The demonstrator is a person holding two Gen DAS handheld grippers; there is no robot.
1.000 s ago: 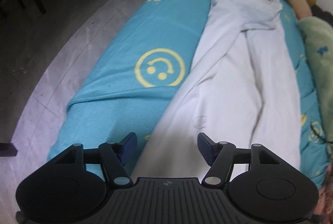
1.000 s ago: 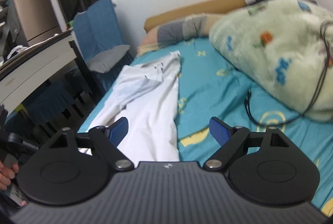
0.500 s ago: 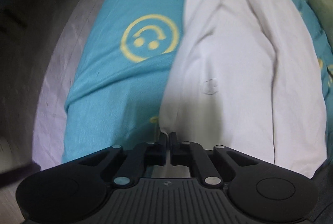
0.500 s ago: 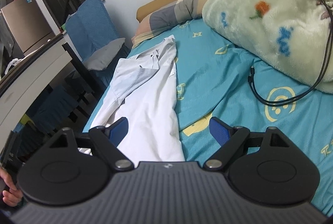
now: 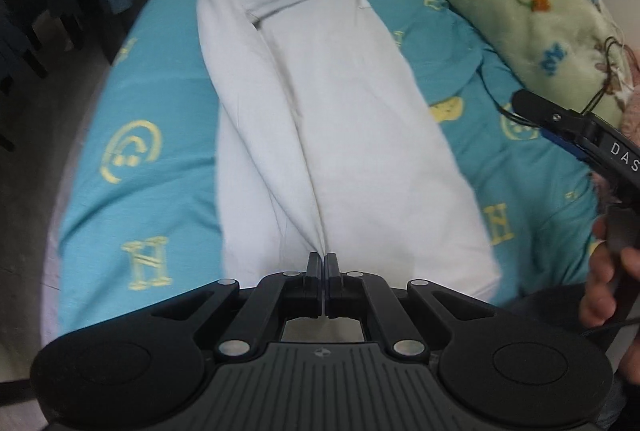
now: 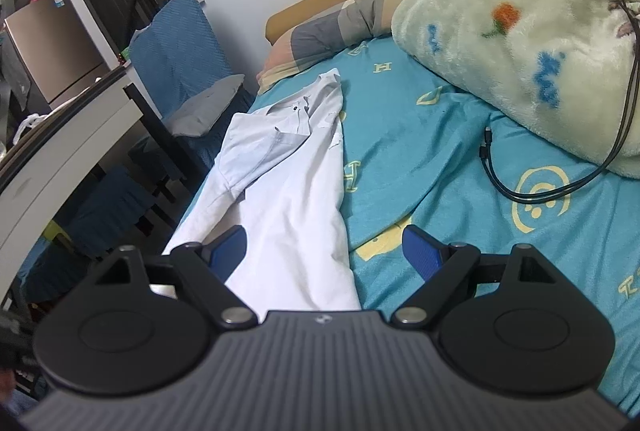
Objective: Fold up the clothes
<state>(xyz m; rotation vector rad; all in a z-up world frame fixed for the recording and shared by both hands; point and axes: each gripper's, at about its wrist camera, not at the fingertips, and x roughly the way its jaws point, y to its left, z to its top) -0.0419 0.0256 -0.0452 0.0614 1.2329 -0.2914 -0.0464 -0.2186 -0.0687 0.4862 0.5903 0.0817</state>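
Observation:
A long white shirt (image 5: 332,119) lies lengthwise on the turquoise bed sheet (image 5: 152,119), collar at the far end. My left gripper (image 5: 324,259) is shut on the shirt's near hem, and the cloth pulls into creases that run up from the pinch. In the right wrist view the same shirt (image 6: 292,199) lies left of centre, one side folded over. My right gripper (image 6: 324,251) stands open above the shirt's near right edge with nothing between its blue pads. The right gripper (image 5: 576,143) also shows at the right edge of the left wrist view, held by a hand (image 5: 600,295).
A pale green fleece blanket (image 6: 520,43) is heaped on the right of the bed, with black cables (image 6: 536,187) trailing from it onto the sheet. Pillows (image 6: 328,35) lie at the head. A white desk (image 6: 60,151) and blue-covered chairs (image 6: 176,47) stand along the left.
My left gripper closed on the shirt's near hem, then swung across, so the shirt now lies centred ahead of it with the left side drawn over. The right gripper stayed open and almost still.

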